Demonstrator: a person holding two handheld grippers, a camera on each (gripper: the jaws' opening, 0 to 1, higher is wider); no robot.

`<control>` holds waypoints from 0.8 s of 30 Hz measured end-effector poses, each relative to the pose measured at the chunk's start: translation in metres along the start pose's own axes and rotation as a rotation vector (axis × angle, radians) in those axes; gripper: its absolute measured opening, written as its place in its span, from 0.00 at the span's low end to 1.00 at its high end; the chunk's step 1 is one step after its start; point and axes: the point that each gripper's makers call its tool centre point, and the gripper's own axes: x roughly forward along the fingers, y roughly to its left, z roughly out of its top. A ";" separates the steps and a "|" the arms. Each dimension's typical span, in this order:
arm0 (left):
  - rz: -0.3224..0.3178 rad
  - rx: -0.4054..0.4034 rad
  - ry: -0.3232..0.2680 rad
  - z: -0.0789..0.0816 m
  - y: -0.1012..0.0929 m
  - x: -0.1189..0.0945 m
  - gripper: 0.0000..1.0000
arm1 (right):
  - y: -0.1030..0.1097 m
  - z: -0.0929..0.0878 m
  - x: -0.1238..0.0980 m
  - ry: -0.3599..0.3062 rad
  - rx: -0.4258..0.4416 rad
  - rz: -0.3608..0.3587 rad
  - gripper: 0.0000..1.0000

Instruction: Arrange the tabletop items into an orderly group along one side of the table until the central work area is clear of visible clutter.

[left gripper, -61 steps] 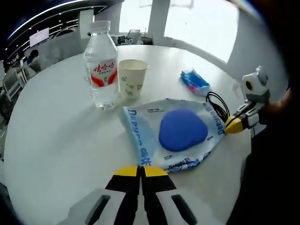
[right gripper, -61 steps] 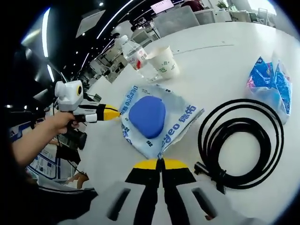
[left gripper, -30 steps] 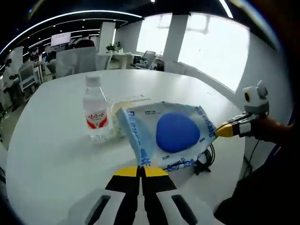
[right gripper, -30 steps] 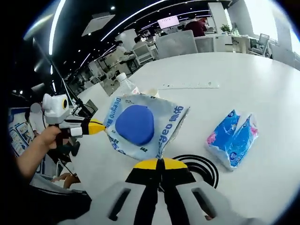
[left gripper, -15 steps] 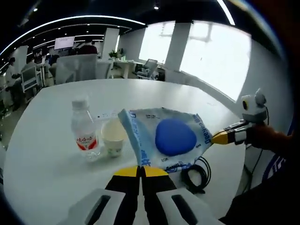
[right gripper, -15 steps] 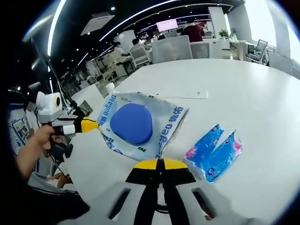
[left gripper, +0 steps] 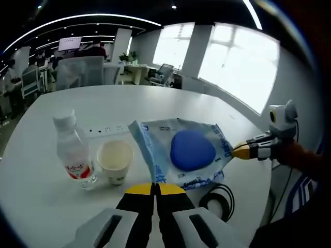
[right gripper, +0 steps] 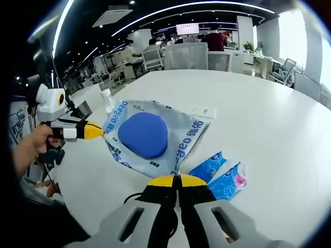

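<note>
Both grippers are pinching the same flat pouch: your left gripper (left gripper: 155, 187) is clenched on one edge of the pouch (left gripper: 183, 151), and your right gripper (right gripper: 177, 181) is clenched on the opposite edge, so the pouch is hanging stretched between them above the table (left gripper: 31, 155). It is looking like thin, soft film with a blue lump inside, so I judge it light and floppy; you are holding it well at the sealed edges, where it probably will not tear or slip.

Just beyond your left gripper, a paper cup (left gripper: 115, 160) is standing upright, and it seems to be empty. Touching or nearly touching the cup, on its far side from the pouch, a clear water bottle (left gripper: 73, 150) is standing with its cap on; how much water it is holding I cannot tell. Below the pouch, near your right gripper, a coiled black cable (left gripper: 220, 196) and a blue packet (right gripper: 222, 177) are lying.
</note>
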 end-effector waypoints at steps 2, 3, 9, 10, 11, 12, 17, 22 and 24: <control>-0.003 -0.008 0.002 0.001 0.000 0.005 0.00 | -0.005 0.004 0.003 0.002 -0.003 -0.006 0.00; -0.005 -0.013 0.004 0.002 -0.001 0.010 0.00 | -0.010 0.007 0.005 0.003 -0.012 -0.014 0.00; -0.005 -0.014 0.017 0.005 0.000 0.027 0.00 | -0.025 0.012 0.016 0.019 -0.035 -0.028 0.00; -0.004 -0.013 0.022 0.004 0.001 0.031 0.00 | -0.028 0.012 0.018 0.026 -0.046 -0.031 0.00; -0.003 -0.014 0.023 0.005 0.001 0.033 0.00 | -0.030 0.012 0.021 0.030 -0.051 -0.033 0.00; -0.003 -0.015 0.026 0.004 0.002 0.037 0.00 | -0.031 0.012 0.023 0.034 -0.056 -0.035 0.00; 0.004 -0.028 0.052 -0.003 0.006 0.050 0.00 | -0.038 0.012 0.034 0.061 -0.088 -0.039 0.00; 0.021 -0.040 0.073 -0.009 0.011 0.059 0.00 | -0.040 0.003 0.045 0.098 -0.113 -0.028 0.00; 0.024 -0.042 0.087 -0.013 0.012 0.060 0.00 | -0.040 0.001 0.048 0.105 -0.115 -0.025 0.00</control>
